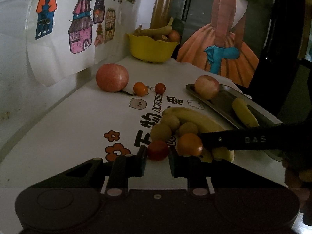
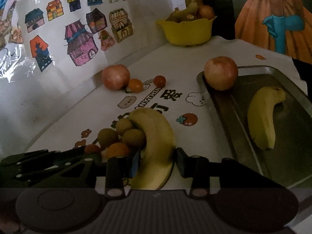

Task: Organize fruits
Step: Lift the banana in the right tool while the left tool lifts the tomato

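fruits lie spread over the counter (image 1: pixel 64 128), which carries a white printed cloth. going left to right: a large apple (image 1: pixel 112 77) sits far left by the wall, with one orange cherry tomato (image 1: pixel 140 89) just beside it and one red cherry tomato (image 1: pixel 160 88) a little further right. nearer, a cluster holds three brownish-green round fruits (image 2: pixel 122 126), a red tomato (image 1: pixel 158 150), an orange tomato (image 1: pixel 190 144) and a banana (image 2: pixel 154 148). right of these a metal tray (image 2: pixel 224 115) holds a second apple (image 2: pixel 221 73) at its far left corner and a second banana (image 2: pixel 263 117) lying along its middle. that makes two apples and two bananas in the open, and four small tomatoes. a yellow bowl (image 1: pixel 151 47) stands far back with more fruit, too dim and heaped to count.

the left tool (image 1: pixel 158 161) is low over the counter, its fingers spread apart either side of the red tomato, with a gap showing on each side, so it is released. the right tool (image 2: pixel 157 163) reaches in from the right, low, its fingers spread around the near part of the counter banana; the left finger looks against the peel, but i cannot tell whether the right one presses it. in the left view its black arm crosses over that banana and hides the near end. the tray's right edge is cut off in both views.
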Action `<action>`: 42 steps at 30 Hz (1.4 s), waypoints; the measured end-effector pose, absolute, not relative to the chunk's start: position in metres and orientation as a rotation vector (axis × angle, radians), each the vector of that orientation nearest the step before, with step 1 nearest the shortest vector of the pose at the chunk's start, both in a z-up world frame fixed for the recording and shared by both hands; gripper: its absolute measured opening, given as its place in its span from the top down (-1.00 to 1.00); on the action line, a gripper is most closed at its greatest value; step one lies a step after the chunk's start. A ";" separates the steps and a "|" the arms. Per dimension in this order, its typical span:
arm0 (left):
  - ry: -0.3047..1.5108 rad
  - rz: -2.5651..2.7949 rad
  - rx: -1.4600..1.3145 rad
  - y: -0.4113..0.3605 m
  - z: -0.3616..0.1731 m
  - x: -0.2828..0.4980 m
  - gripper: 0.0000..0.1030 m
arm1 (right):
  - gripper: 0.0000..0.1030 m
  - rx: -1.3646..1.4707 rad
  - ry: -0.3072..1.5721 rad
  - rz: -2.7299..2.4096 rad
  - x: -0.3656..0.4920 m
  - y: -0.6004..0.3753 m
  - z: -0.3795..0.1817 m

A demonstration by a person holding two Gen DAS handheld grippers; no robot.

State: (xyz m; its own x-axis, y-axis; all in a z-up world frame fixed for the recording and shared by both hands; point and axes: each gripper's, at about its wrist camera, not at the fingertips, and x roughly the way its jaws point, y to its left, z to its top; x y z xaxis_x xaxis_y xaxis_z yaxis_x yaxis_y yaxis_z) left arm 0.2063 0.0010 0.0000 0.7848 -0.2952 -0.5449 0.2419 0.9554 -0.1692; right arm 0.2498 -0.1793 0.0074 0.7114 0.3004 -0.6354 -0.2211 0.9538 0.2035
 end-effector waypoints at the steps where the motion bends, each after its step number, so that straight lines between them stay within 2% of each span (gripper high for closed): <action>1: 0.601 -0.289 -0.089 0.001 0.000 0.206 0.50 | 0.13 0.107 0.720 0.283 0.252 -0.178 0.006; 12: 0.594 -0.272 -0.077 -0.006 -0.001 0.214 0.49 | 0.11 -0.004 0.651 0.250 0.262 -0.163 -0.001; 17: 0.593 -0.263 -0.070 -0.007 -0.001 0.214 0.50 | 0.24 -0.024 0.619 0.260 0.255 -0.161 -0.004; 42: 0.545 -0.264 -0.055 -0.022 0.017 0.173 0.51 | 0.24 0.215 0.611 0.323 0.187 -0.215 -0.006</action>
